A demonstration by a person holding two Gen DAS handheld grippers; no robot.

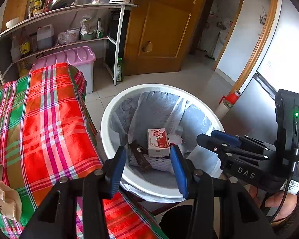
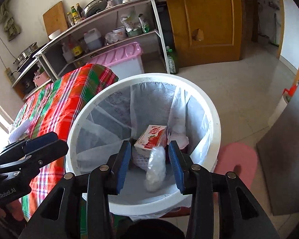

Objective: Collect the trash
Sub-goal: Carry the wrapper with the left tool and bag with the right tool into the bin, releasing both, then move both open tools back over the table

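Plaid-covered table [image 1: 49, 119], crumpled paper [image 1: 4, 199]

White bin [image 1: 109, 131], red-and-white carton [image 1: 158, 142], red-green plaid tablecloth [image 1: 43, 119], blue-padded black tongs [image 1: 147, 167].

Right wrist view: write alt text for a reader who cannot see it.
The right gripper hangs open over a white lined trash bin, a crumpled clear plastic wad between its blue pads without touching either. A red strawberry milk carton lies in the bin. The left gripper enters at left, above a red plaid tablecloth.
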